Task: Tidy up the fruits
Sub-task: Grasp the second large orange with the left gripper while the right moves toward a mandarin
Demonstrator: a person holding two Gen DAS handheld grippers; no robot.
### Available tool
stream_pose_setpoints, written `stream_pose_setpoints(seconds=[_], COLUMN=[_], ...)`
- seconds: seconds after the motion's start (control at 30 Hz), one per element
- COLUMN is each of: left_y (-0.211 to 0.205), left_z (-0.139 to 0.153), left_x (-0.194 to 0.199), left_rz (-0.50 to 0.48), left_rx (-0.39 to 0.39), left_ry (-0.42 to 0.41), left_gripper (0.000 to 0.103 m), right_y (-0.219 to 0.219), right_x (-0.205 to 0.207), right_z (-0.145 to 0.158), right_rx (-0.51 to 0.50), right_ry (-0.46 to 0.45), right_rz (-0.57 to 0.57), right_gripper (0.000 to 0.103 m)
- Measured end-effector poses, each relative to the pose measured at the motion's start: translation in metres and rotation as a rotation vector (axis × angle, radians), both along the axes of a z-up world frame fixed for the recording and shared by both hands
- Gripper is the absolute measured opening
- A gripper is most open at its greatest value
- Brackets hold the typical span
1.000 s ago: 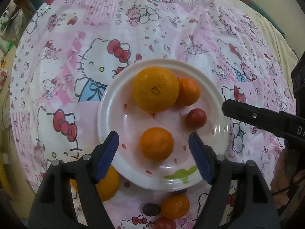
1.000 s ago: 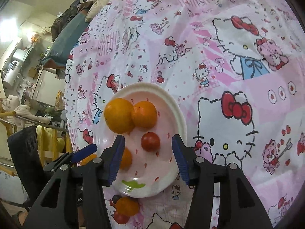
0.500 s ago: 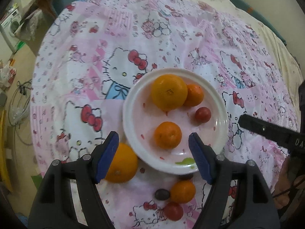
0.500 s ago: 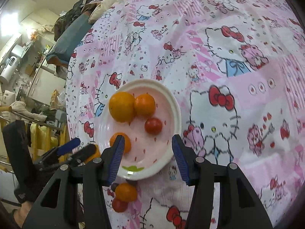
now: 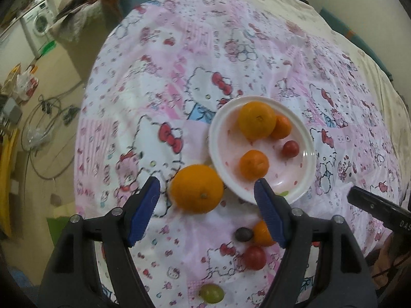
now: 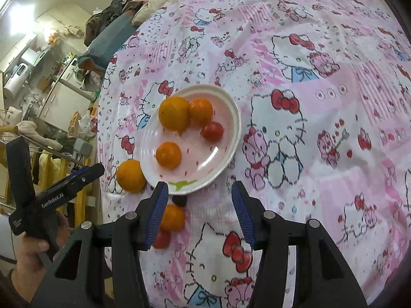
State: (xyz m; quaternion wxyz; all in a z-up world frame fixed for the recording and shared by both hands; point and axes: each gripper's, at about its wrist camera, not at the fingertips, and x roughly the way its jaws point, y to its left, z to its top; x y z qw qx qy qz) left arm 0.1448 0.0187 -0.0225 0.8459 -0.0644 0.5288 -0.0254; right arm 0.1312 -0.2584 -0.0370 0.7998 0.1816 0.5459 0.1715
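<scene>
A white plate point(image 5: 307, 177) point(image 6: 231, 151) on the pink cartoon cloth holds a large orange point(image 5: 257, 123), two small oranges and a red tomato point(image 5: 290, 148). A big orange point(image 5: 197, 188) point(image 6: 130, 175) lies on the cloth beside the plate's left rim. My left gripper point(image 5: 206, 192) is open and empty, its jaws on either side of that orange, above it. A small orange point(image 5: 260, 234) point(image 6: 173, 218), a dark grape point(image 5: 243, 234), a tomato point(image 5: 254, 258) and a green grape point(image 5: 212, 293) lie near the front edge. My right gripper point(image 6: 200, 196) is open and empty, just in front of the plate.
The clothed table drops off at the left, with floor, cables point(image 5: 43, 125) and a washing machine point(image 5: 38, 25) beyond. Bedding and clothes point(image 6: 143, 2) lie at the far side. The left gripper's body and the hand holding it point(image 6: 38, 213) show at the lower left of the right wrist view.
Both grippers have pulled back and up from the plate. The left one has also swung left, so the big orange beside the plate now lies between its jaws. Both stay open.
</scene>
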Motion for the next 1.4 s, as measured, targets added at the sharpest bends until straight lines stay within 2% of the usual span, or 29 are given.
stream_pose_setpoints(seconds=[0.27,0.4,0.57,1.03,1.17,1.2,1.4], left_y=[0.026,0.028,0.017,-0.016,-0.018,-0.019,-0.025], left_z=[-0.009,-0.021,-0.038,-0.08,-0.084,-0.086,-0.087], left_x=[-0.007,-0.003,0.003,0.027,0.029,0.029,0.031], left_rz=[0.108,0.119,0.093,0.023,0.027,0.024,0.017], left_rx=[-0.023,-0.015,-0.011,0.073,0.098,0.095,0.128], left_ry=[0.03,0.062,0.105,0.195,0.204,0.207,0.199], left_gripper=[0.073,0.073,0.073,0.072,0.069,0.063,0.058], right_y=[0.004,0.007,0.013,0.018,0.017,0.016,0.014], right_x=[-0.021,-0.021,-0.018,-0.013,-0.011,-0.011,-0.009], right_z=[-0.007,-0.018,-0.023,-0.029,-0.032,-0.032,-0.032], right_rx=[-0.016,-0.017,-0.022,-0.021,-0.023,-0.022,-0.017], right_ry=[0.016,0.049,0.063,0.09,0.099,0.1,0.098], right_rz=[-0.008,-0.015,-0.002,0.015,0.013,0.013,0.013], right_gripper=[0.055,0.055,0.055,0.055,0.055,0.055,0.055])
